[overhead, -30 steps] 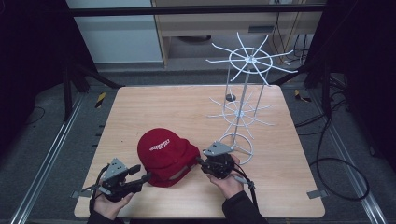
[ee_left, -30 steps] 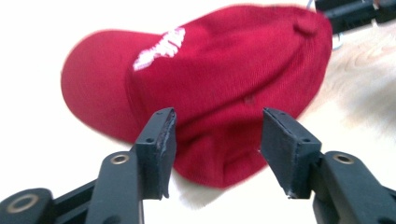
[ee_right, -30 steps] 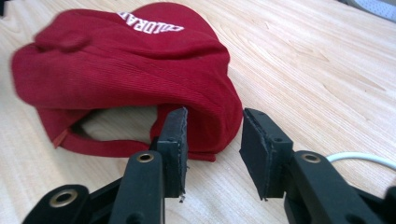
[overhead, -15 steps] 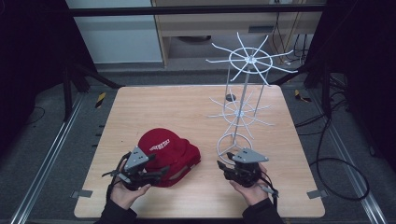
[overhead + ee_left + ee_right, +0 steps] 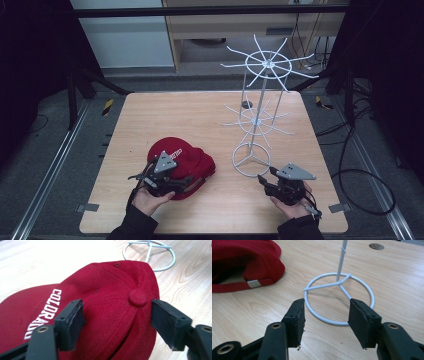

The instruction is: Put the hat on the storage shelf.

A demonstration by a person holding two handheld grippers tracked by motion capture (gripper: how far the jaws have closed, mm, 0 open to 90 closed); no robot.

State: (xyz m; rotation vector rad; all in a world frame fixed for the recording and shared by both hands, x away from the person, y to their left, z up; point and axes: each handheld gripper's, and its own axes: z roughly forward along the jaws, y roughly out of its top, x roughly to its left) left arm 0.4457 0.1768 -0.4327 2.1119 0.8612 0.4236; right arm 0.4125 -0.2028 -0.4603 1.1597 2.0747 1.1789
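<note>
From above, the red baseball cap (image 5: 181,161) lies on the wooden table (image 5: 165,117), near the front edge and left of centre. The white wire rack (image 5: 256,120) stands bare, so nothing appears hung yet (my guess is that hanging the cap is the job). The left gripper (image 5: 162,176) sits over the cap; the right gripper (image 5: 278,181) hovers beside the rack's ring base. The far half of the table is free.

Left gripper view: jaws spread wide, straddling the crown and its top button (image 5: 137,297), not clamped.

Right gripper view: jaws apart, empty, aimed at the ring base (image 5: 339,301); the cap's back strap (image 5: 242,286) lies off to one side.
</note>
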